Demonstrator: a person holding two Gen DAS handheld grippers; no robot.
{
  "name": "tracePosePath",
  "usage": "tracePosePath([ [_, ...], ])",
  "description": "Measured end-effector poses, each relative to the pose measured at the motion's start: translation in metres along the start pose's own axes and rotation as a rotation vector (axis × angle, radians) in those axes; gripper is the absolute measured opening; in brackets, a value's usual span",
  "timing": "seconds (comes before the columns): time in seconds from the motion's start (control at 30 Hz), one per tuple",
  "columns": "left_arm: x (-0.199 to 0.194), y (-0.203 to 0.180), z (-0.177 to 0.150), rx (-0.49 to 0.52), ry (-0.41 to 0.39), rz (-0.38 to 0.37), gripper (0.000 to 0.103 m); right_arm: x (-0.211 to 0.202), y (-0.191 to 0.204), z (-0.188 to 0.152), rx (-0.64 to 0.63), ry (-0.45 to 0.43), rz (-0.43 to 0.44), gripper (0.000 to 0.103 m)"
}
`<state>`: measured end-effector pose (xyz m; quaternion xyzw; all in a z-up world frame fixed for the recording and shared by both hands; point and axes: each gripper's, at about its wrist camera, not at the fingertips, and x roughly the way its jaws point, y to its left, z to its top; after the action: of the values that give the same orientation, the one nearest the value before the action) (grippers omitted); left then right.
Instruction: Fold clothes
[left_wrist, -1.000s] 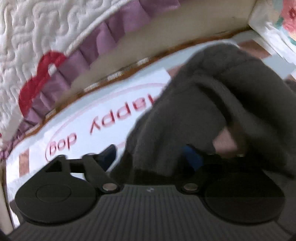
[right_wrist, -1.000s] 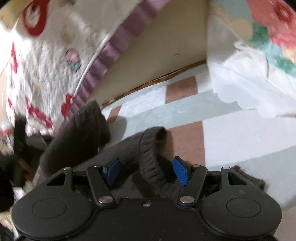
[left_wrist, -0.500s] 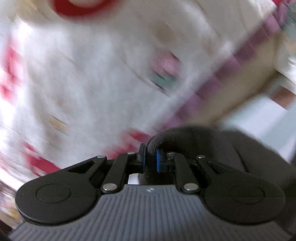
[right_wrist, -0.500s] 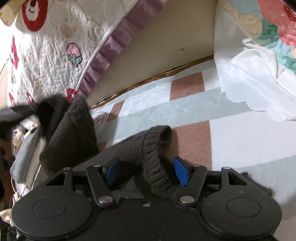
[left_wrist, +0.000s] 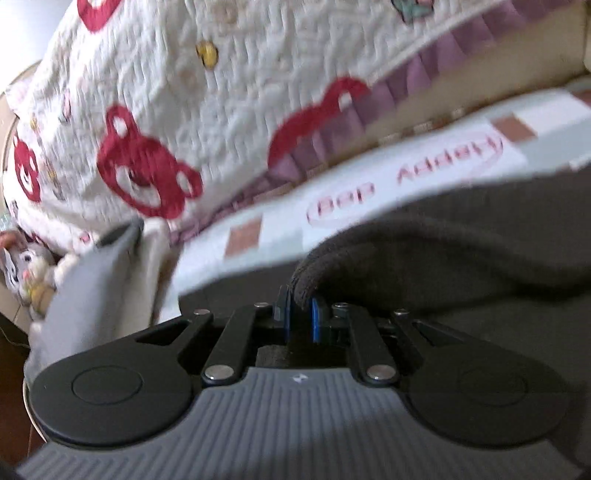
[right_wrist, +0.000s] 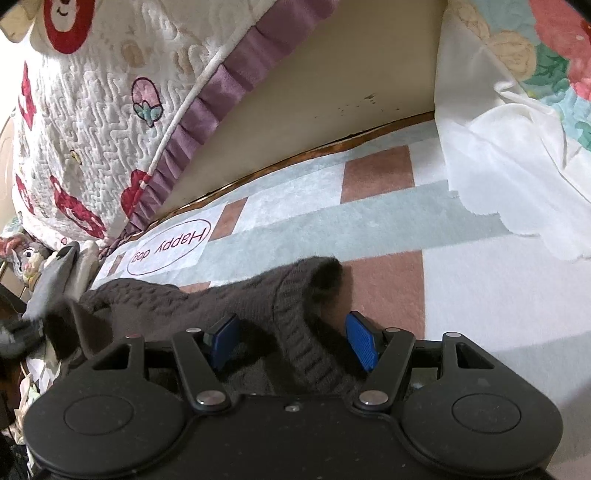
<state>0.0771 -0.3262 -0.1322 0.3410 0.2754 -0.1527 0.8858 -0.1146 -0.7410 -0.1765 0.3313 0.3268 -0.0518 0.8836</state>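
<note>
1. The quilted bedspread (left_wrist: 229, 110), white with red bear heads and a purple frill, fills the space above and left of the left gripper (left_wrist: 300, 317); motion blur smears its pattern there.
2. The checked mat (right_wrist: 369, 225) stretches ahead of the right gripper (right_wrist: 291, 339); its oval label reads "Happy dog", upside down to the camera.
3. The dark knit sweater (right_wrist: 295, 295) lies on the mat, running from between the right gripper's fingers off leftward; both grippers' bodies hide its near part.
4. The left gripper is pinched narrow on a fold of the sweater.
5. The right gripper stands wide, the ribbed cuff between its blue pads (right_wrist: 364, 341) but not squeezed.
</note>
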Motion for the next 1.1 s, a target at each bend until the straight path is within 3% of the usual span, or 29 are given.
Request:
tracePosePath([
  [0.17, 0.008, -0.002, -0.001, 0.033, -0.007, -0.017, 0.010, 0.019, 0.003, 0.016, 0.005, 0.011, 0.022, 0.071],
  [0.23, 0.011, 0.000, 0.004, 0.055, -0.012, -0.020, 0.010, 0.024, 0.012, 0.010, -0.073, 0.007, 0.030, 0.069],
  [0.3, 0.017, 0.001, 0.013, 0.072, -0.021, -0.018, 0.010, 0.025, 0.024, 0.002, -0.180, -0.003, 0.025, 0.024],
  [0.37, 0.026, 0.002, 0.031, 0.084, -0.034, -0.005, 0.010, 0.012, 0.032, 0.003, -0.214, -0.075, 0.009, 0.017],
  [0.43, 0.030, 0.009, 0.060, 0.057, -0.079, 0.029, 0.009, -0.001, 0.040, 0.004, -0.248, -0.148, -0.008, 0.015],
  [0.57, 0.007, 0.039, 0.120, -0.141, -0.263, 0.091, 0.010, -0.016, 0.044, 0.011, -0.306, -0.253, -0.081, 0.014],
  [0.67, -0.013, 0.038, 0.131, -0.172, -0.380, 0.090, 0.010, -0.015, 0.032, 0.009, -0.287, -0.272, -0.124, 0.014],
  [0.87, 0.007, -0.003, 0.100, -0.088, -0.281, 0.048, 0.010, -0.012, 0.023, 0.004, -0.304, -0.251, -0.204, 0.014],
  [1.1, 0.003, -0.002, 0.096, -0.210, -0.218, 0.068, 0.010, -0.011, 0.038, 0.002, -0.417, -0.272, -0.255, 0.013],
])
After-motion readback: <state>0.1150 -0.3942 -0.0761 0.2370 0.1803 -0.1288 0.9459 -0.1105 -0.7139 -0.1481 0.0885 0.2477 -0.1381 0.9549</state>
